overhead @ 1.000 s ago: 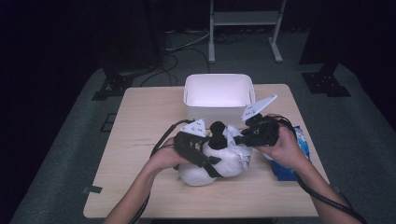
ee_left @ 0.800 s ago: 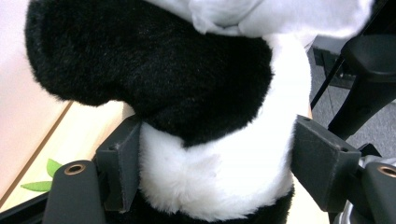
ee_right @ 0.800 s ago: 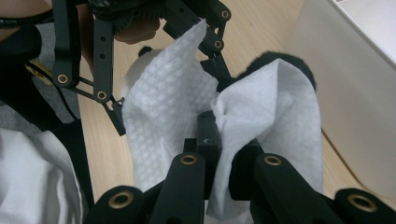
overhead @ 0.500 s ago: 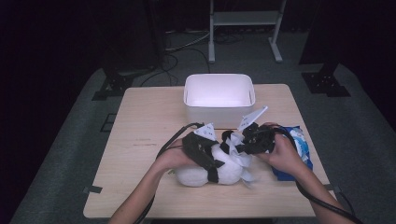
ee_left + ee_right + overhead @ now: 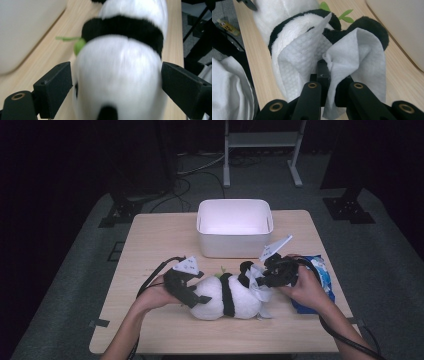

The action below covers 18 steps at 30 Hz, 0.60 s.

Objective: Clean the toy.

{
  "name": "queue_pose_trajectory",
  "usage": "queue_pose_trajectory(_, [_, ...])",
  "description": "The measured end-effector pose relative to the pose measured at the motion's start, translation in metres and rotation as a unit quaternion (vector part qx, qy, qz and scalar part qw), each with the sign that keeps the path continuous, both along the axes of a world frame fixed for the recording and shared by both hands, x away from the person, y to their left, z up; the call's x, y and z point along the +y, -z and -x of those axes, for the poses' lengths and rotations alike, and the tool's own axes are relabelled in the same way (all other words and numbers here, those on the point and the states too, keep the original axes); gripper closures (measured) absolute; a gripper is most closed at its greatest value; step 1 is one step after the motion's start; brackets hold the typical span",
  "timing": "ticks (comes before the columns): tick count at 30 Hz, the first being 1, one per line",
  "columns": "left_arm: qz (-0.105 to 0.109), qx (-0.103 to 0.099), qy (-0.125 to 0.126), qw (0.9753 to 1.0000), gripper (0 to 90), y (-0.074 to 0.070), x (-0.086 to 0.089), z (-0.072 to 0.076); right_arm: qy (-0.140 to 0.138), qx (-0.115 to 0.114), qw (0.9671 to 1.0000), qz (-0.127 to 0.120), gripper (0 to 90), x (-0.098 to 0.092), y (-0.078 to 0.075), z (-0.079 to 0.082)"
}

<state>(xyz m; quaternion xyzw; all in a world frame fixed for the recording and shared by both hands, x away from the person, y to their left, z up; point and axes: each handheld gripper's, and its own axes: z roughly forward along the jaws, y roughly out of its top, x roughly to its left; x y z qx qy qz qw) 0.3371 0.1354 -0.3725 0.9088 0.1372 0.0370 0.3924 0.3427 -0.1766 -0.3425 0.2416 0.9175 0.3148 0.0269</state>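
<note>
A black-and-white panda plush (image 5: 225, 297) lies on its side on the wooden table (image 5: 150, 245), head toward the right. My left gripper (image 5: 192, 296) grips its white rear end; in the left gripper view the body (image 5: 120, 75) fills the gap between both jaws. My right gripper (image 5: 257, 281) is shut on a white wipe (image 5: 261, 292) and holds it against the panda's head. In the right gripper view the wipe (image 5: 362, 50) drapes over a black ear and the white face (image 5: 287, 10). A green leaf (image 5: 78, 45) sticks out at the panda's front.
A white bin (image 5: 232, 247) stands just behind the panda at table centre. A blue packet (image 5: 320, 270) lies under my right hand near the right edge. Cables trail from both grippers off the front edge. Bare wood lies to the left and front.
The panda has settled lower and longer on the table. My left gripper slid left to its rear end. The right gripper came down slightly with the wipe onto the head.
</note>
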Motion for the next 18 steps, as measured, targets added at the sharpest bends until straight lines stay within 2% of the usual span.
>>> queue_pose_trajectory(5, [0.003,0.015,0.0,0.9999,8.8,0.011,0.014,0.0,-0.002,-0.002,0.9999,0.013,84.1,0.003,-0.002,-0.001])
queue_pose_trajectory(6, [0.016,0.031,0.013,0.9993,12.8,0.018,0.017,-0.001,-0.002,-0.015,0.9997,0.018,84.1,0.006,-0.005,0.0])
queue_pose_trajectory(7, [0.016,0.031,0.013,0.9993,15.9,0.018,0.017,-0.001,-0.002,-0.015,0.9997,0.018,84.1,0.006,-0.005,0.0])
queue_pose_trajectory(8, [0.025,0.03,0.013,0.9992,16.2,0.021,0.016,-0.002,-0.006,-0.031,0.999,0.031,84.1,0.013,-0.009,0.001])
queue_pose_trajectory(10, [0.028,0.027,0.016,0.9991,19.9,0.021,0.015,-0.003,-0.009,-0.039,0.9984,0.04,84.1,0.019,-0.012,0.002])
queue_pose_trajectory(12, [0.031,0.028,0.016,0.999,20.4,0.021,0.015,-0.004,-0.012,-0.043,0.9982,0.041,84.1,0.021,-0.013,0.001])
queue_pose_trajectory(14, [0.03,0.027,0.017,0.999,20.4,0.02,0.013,-0.005,-0.021,-0.043,0.998,0.042,84.1,0.032,-0.018,0.0])
queue_pose_trajectory(18, [0.032,0.025,0.015,0.999,20.1,0.02,0.01,-0.007,-0.033,-0.051,0.997,0.047,84.1,0.046,-0.018,-0.003])
